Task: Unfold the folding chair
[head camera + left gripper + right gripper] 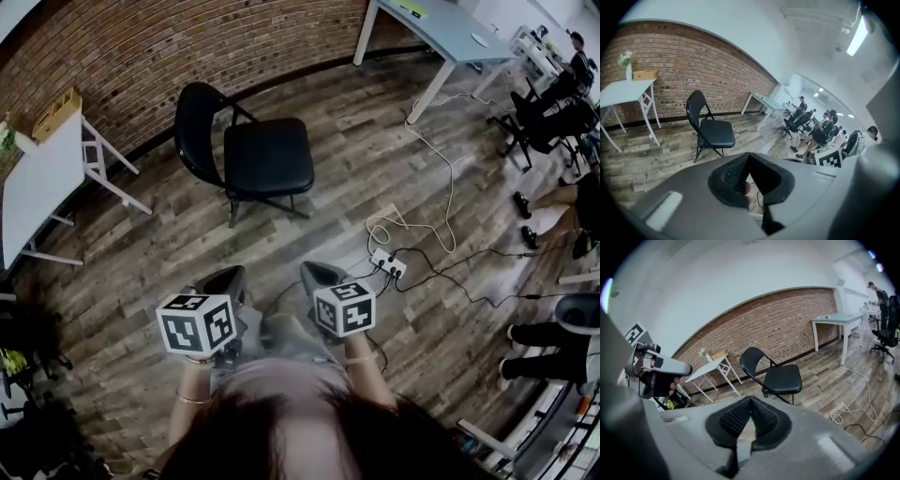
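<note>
Black folding chair [258,155] stands unfolded on wood floor [122,272], seat level, backrest toward brick wall [141,47]. White table [37,183] to its left; power strip [388,263] with cables nearer person. Left gripper [225,281], right gripper [319,275] side by side, well apart from chair, jaws pressed together, empty.

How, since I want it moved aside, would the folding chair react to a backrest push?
The folding chair stands open on thin tube legs, so it is probably light and may tip. On the plank floor it likely slides.
</note>
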The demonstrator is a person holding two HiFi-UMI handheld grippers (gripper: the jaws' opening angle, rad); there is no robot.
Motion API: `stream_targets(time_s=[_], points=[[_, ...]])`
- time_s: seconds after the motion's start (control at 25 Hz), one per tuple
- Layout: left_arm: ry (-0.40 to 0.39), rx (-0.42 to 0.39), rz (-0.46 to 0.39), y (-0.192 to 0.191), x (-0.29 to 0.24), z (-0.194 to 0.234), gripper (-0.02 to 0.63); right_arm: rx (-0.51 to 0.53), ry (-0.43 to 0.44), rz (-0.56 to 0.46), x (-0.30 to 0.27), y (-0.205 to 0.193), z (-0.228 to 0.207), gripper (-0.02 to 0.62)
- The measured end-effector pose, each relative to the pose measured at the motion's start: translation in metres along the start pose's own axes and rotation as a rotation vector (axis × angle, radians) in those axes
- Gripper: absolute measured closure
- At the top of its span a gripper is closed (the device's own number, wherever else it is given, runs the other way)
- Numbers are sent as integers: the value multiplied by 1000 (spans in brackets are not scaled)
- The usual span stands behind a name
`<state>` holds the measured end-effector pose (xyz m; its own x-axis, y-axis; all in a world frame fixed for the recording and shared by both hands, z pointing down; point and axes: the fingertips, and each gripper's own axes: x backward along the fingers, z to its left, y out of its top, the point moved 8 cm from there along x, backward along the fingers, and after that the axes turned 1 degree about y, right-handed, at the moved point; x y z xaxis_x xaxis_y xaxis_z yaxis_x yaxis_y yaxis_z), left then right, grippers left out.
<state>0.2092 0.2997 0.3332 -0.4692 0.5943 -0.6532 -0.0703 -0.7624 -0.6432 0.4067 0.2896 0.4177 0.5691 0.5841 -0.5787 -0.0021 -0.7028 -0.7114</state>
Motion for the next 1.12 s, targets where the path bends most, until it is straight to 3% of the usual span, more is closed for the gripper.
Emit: stream_targets(time_s=[0.28,0.52,0.84,1.12], points=[[-8,-51,18,-4,10,-10,609,37,37,-27,15,4,24,603],[37,-117,-38,2,25,-7,611,96,46,-79,24,21,48,603],[9,-143,-94,9,48,11,609,224,47,-127,27,39,100,601],[9,-187,-171,25,71,28,609,230,28,-172,31,50,125,603]])
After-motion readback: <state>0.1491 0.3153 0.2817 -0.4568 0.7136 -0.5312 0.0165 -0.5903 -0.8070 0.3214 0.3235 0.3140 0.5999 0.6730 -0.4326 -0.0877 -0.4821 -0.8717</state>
